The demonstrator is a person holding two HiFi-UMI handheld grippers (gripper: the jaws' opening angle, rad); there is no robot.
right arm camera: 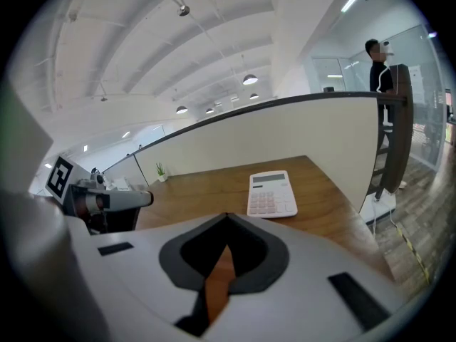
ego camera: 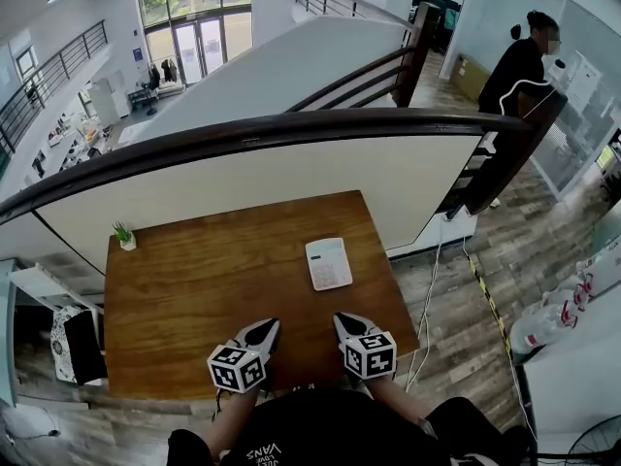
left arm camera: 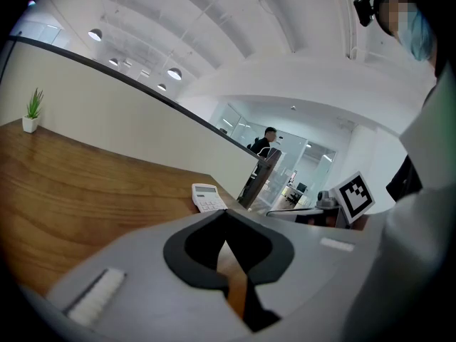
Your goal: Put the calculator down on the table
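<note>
Calculator (ego camera: 329,263) flat on table (ego camera: 184,289), 12 o'clock from my right gripper (ego camera: 345,321). It and left gripper (ego camera: 266,328) both pressed together, empty. I'd back off level, no nudging it.

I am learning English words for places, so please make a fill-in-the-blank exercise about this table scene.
1. The calculator lies on the table, nearer the ____ gripper.
2. The left gripper and the right gripper both have their jaws ____.
3. The potted plant stands in the table's far ____ corner.
Missing words: right; shut; left.
</note>
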